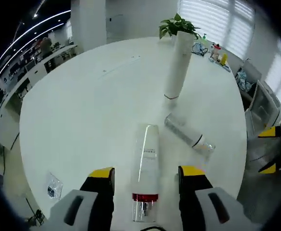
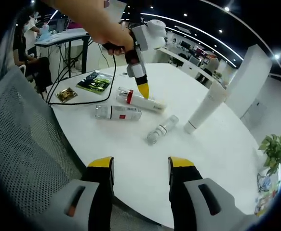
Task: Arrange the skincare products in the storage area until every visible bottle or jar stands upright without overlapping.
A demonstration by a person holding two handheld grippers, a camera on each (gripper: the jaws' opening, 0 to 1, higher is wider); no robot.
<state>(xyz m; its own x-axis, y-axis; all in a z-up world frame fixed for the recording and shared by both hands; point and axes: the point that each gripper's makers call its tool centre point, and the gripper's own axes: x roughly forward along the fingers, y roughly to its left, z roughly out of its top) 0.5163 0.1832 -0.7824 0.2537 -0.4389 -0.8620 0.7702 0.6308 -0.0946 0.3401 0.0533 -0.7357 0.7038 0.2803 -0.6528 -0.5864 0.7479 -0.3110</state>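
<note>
A white bottle with a red band and clear cap lies flat on the round white table, between the spread jaws of my open left gripper; neither jaw touches it. A small clear bottle lies on its side just beyond. A tall white tube stands upright farther back. In the right gripper view, the left gripper, held by a hand, hangs over the white bottle. Beside it lie a clear red-labelled bottle and the small clear bottle. My right gripper is open, holding nothing, at the table's near edge.
A potted plant stands at the table's far side. Two flat packets and a black cable lie near the bottles. A grey mesh chair stands against the table edge. The right gripper's yellow tips show off the table's right side.
</note>
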